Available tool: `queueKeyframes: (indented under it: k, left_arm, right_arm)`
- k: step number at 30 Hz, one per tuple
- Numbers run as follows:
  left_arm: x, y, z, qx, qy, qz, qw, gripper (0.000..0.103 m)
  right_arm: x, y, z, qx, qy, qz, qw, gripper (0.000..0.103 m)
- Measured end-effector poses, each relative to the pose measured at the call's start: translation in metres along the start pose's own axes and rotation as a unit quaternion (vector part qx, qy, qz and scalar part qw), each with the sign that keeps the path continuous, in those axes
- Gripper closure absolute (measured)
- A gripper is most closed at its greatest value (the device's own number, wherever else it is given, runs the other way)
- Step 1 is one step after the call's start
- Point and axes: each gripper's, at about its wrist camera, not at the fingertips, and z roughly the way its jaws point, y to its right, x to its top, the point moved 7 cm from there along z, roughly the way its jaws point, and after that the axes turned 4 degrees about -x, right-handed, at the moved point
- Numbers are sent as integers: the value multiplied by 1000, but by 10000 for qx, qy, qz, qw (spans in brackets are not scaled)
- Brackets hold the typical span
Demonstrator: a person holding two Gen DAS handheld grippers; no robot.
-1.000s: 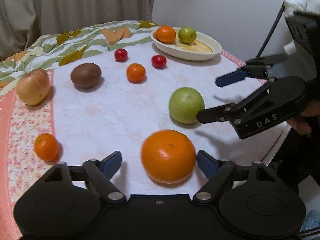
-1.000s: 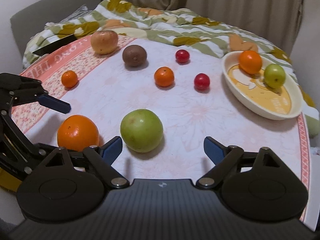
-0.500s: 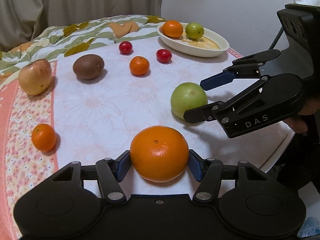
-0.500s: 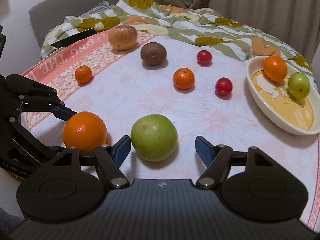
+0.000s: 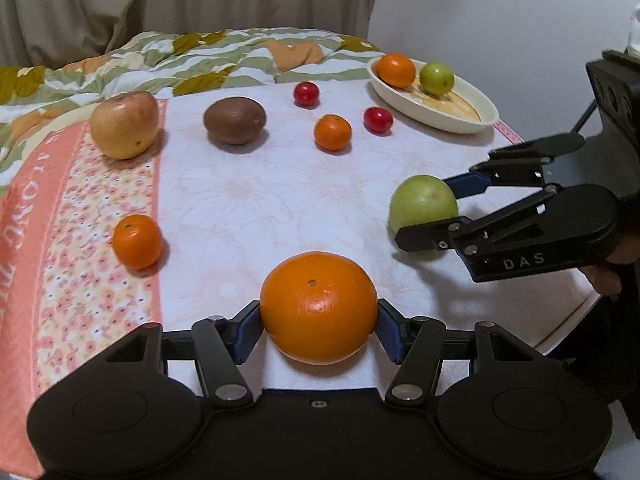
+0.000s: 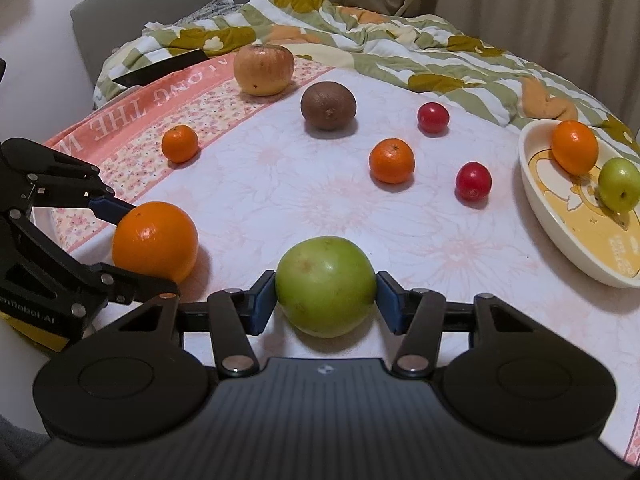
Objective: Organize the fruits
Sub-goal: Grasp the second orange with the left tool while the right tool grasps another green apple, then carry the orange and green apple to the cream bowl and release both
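My left gripper [image 5: 319, 326] is shut on a big orange [image 5: 319, 307] that rests on the table near the front edge; the orange also shows in the right wrist view [image 6: 155, 241]. My right gripper [image 6: 326, 298] is shut on a large green apple [image 6: 326, 286], also on the table; it shows in the left wrist view [image 5: 423, 204] between the right gripper's fingers. A cream oval dish [image 6: 560, 236] at the right holds a small orange [image 6: 575, 147] and a small green fruit [image 6: 620, 185].
Loose on the cloth lie a yellow-red apple [image 6: 264, 69], a brown kiwi [image 6: 328, 105], two mandarins [image 6: 391, 161] [image 6: 180, 143] and two red cherry fruits [image 6: 433, 117] [image 6: 473, 181]. A striped blanket [image 6: 360, 40] lies behind. The table's edge [image 5: 568, 328] is at the right.
Both grippers have moved forward and closed: the left one on the big orange, the right one on the green apple. One second ago both were open.
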Motion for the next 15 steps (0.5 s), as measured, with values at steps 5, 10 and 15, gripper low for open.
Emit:
queueKeyframes:
  k: [5, 10, 15]
  left_arm:
    - [6, -5, -18, 73, 166, -170, 9997, 39]
    - [18, -9, -39, 166, 365, -461, 9981, 39]
    - [42, -7, -61, 164, 633, -593, 9961, 39]
  right_arm:
    - [8, -5, -17, -58, 122, 90, 9999, 34]
    - [17, -3, -44, -136, 216, 527, 9983, 34]
    - [25, 7, -80, -539, 357, 1045, 9924, 34]
